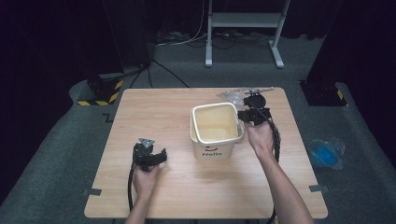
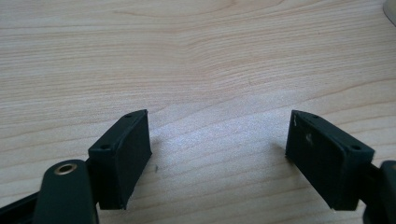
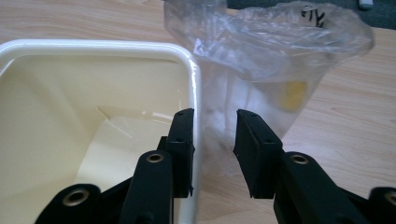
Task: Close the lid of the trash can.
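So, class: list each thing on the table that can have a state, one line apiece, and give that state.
Cream bucket: upright, open-topped, looks empty.
Clear plastic bag: crumpled, standing beside the bucket's rim, holding something yellow.
Left hand-held gripper: jaws wide open, nothing between them.
Right hand-held gripper: jaws partly open astride the bucket's rim.

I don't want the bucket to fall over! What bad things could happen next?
Two things might go wrong. The right gripper has one jaw inside the cream square plastic bucket and one outside its rim, with a gap left; if it pulls before closing, it may slip off. Lifting by one side could also tip the bucket. The crinkly clear plastic bag sits right beside that rim, so the outer jaw might snag it. The left gripper rests open on the wooden table, not steadying anything.
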`<state>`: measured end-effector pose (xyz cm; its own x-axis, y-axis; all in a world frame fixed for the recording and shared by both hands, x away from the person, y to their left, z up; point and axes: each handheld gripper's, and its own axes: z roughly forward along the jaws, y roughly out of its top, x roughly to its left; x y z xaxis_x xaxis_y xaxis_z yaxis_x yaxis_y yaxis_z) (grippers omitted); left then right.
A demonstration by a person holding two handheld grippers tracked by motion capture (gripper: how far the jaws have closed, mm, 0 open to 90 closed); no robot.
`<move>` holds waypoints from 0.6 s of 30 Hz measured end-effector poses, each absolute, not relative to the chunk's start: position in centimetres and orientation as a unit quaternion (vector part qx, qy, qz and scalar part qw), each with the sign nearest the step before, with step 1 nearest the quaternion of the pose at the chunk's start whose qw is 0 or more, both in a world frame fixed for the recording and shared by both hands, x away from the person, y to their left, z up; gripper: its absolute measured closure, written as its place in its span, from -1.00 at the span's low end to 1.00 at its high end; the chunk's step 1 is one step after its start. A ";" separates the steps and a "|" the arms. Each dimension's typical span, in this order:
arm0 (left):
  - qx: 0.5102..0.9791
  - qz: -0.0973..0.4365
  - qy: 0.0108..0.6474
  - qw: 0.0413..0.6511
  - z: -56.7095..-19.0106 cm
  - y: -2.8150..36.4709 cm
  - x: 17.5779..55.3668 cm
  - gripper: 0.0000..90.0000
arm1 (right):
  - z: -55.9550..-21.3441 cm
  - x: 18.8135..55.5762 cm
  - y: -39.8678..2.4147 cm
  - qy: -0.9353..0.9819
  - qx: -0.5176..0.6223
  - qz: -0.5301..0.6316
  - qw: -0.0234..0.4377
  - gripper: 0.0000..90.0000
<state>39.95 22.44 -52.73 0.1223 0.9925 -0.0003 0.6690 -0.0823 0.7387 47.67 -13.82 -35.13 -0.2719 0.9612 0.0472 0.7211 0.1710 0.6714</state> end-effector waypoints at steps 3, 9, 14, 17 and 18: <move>0.685 0.267 0.606 0.303 -52.7 22.4 40.0 -0.51 | -35.1 47.5 -14.6 0.735 0.571 0.307 0.200 0.48; 0.686 0.267 0.606 0.303 -52.7 22.4 40.0 -0.51 | -35.6 47.4 -16.0 0.731 0.577 0.309 0.194 0.45; 0.686 0.267 0.606 0.303 -52.7 22.4 40.0 -0.51 | -36.2 47.1 -16.9 0.731 0.579 0.307 0.193 0.44; 0.686 0.267 0.606 0.303 -52.7 22.4 40.0 -0.51 | -36.8 46.8 -17.3 0.731 0.578 0.307 0.194 0.44; 0.686 0.267 0.606 0.303 -52.7 22.4 40.0 -0.51 | -37.0 46.8 -17.4 0.731 0.579 0.305 0.193 0.44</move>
<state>39.96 22.44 -52.74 0.1235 0.9923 -0.0006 0.6690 -0.0828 0.7387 46.81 -17.45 -36.96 -0.2558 0.9641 0.0716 0.7285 0.1435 0.6698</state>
